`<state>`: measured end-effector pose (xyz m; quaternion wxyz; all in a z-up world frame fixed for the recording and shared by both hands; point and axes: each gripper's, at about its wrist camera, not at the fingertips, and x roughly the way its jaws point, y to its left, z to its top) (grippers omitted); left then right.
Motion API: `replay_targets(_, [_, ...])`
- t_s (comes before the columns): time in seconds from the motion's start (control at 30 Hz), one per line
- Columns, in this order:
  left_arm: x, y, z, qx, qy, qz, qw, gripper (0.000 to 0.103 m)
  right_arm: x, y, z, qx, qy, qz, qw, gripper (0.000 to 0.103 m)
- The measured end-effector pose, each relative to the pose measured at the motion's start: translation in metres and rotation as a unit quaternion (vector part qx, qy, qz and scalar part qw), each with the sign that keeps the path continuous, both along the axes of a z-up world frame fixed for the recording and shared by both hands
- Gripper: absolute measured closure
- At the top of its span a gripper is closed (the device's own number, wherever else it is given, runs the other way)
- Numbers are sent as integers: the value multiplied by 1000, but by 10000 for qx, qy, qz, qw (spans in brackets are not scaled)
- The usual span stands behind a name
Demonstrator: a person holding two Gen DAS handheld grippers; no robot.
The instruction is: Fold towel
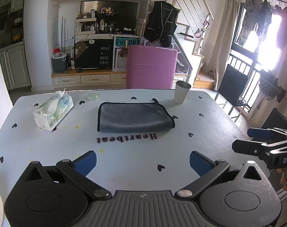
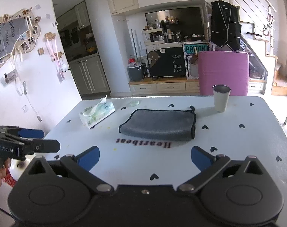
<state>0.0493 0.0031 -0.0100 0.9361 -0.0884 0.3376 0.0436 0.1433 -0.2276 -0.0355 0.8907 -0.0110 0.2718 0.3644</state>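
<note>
The towel [image 1: 134,117] lies folded mid-frame on the counter [image 1: 124,160], well above both tongs. The left tongs [image 1: 142,163] and right tongs [image 2: 145,158] are wide apart, holding nothing.

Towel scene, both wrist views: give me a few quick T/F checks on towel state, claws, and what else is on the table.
1. The grey towel lies folded on the table. True.
2. The left claw grips the towel. False: it is open, apart from the towel.
3. The cup stands upright beyond the towel. True.
4. The tissue pack sits on top of the towel. False: it lies beside the towel.
5. The right claw is open and holds nothing. True.
</note>
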Motion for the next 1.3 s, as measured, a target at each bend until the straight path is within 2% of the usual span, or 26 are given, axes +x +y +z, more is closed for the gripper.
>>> replay_targets(1.3, [-29,-5,-17,-174,63,-157,9997,0,-27,-14,-12,-84,-31,68,9999,0])
